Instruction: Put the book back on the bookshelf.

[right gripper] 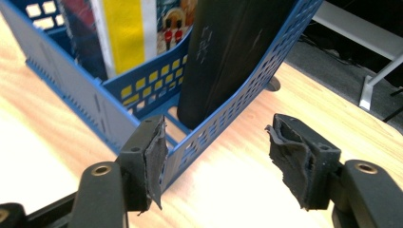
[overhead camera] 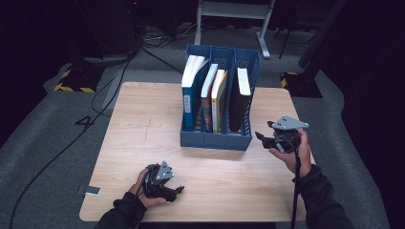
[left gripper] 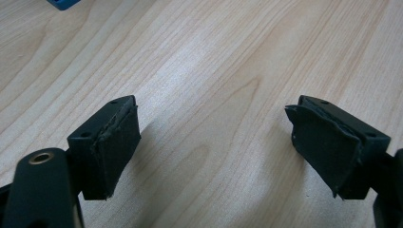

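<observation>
Overhead and gripper-mounted views of the workspace as I see it from my station. A blue file rack [overhead camera: 216, 138] with three compartments stands upright toward the far middle of the light wooden tabletop [overhead camera: 138, 138]. Its left compartment holds a blue binder [overhead camera: 191, 98] with a white-paged volume leaning against it; the middle compartment holds two upright books, one with a colourful cover [overhead camera: 207, 102] and one with a yellow and white spine [overhead camera: 218, 98]; the right compartment holds a black book [overhead camera: 239, 102], tilted, with a white page edge showing at its top.

My right hand-held gripper [overhead camera: 267, 139] hangs just beside the rack's near right corner, pointing toward it. In the right gripper view its jaws stand spread with nothing between the pads; the rack's perforated corner wall [right gripper: 228, 111] lies close ahead of the left pad [right gripper: 153, 161], and whether they touch I cannot tell. The black book [right gripper: 228, 52] rises behind that wall.

My left hand-held gripper [overhead camera: 173, 191] rests low at the near left part of the tabletop, well apart from the rack. In the left gripper view its jaws are spread wide over bare wood [left gripper: 209, 95], pinching nothing; a corner of the rack [left gripper: 62, 4] shows at the top edge.
</observation>
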A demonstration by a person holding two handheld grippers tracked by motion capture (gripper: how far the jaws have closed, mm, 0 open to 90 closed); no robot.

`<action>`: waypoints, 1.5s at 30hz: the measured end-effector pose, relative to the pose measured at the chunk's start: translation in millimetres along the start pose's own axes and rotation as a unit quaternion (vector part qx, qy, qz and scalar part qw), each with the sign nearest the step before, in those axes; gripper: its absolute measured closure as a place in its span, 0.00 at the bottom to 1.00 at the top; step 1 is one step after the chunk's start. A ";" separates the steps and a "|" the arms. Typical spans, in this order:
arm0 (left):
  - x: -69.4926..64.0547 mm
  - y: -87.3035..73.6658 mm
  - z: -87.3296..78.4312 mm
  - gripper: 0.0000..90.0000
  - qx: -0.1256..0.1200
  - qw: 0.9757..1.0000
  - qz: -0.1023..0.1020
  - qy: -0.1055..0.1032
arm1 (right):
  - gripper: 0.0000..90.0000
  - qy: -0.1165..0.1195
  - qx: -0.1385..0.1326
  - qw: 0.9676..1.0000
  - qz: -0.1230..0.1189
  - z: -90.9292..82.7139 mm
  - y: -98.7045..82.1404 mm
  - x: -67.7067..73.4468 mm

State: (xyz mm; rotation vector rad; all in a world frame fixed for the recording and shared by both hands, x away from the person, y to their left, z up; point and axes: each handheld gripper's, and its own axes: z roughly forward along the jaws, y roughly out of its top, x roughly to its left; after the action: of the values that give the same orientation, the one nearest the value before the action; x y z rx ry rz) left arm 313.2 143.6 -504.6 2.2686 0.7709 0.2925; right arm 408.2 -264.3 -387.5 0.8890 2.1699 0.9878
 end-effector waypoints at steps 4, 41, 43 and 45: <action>0.0 0.1 0.0 0.19 0.000 1.000 0.000 0.000 | 0.39 0.002 0.008 1.000 -0.015 -5.0 -6.3 4.0; -0.3 0.1 0.1 0.19 0.000 1.000 0.000 0.002 | 0.34 0.019 0.040 0.997 -0.063 -29.7 -71.3 24.6; -0.3 0.1 0.1 0.19 0.000 1.000 0.000 0.002 | 0.34 0.019 0.045 0.997 -0.066 -29.5 -75.2 25.7; -0.3 0.1 0.1 0.19 0.000 1.000 0.000 0.002 | 0.34 0.018 0.048 0.996 -0.068 -29.5 -80.0 26.1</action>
State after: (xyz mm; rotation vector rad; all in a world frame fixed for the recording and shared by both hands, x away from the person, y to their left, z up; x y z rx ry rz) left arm 313.0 143.4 -504.6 2.2688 0.7736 0.2964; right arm 344.9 -296.6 -441.3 0.7604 2.2921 0.8447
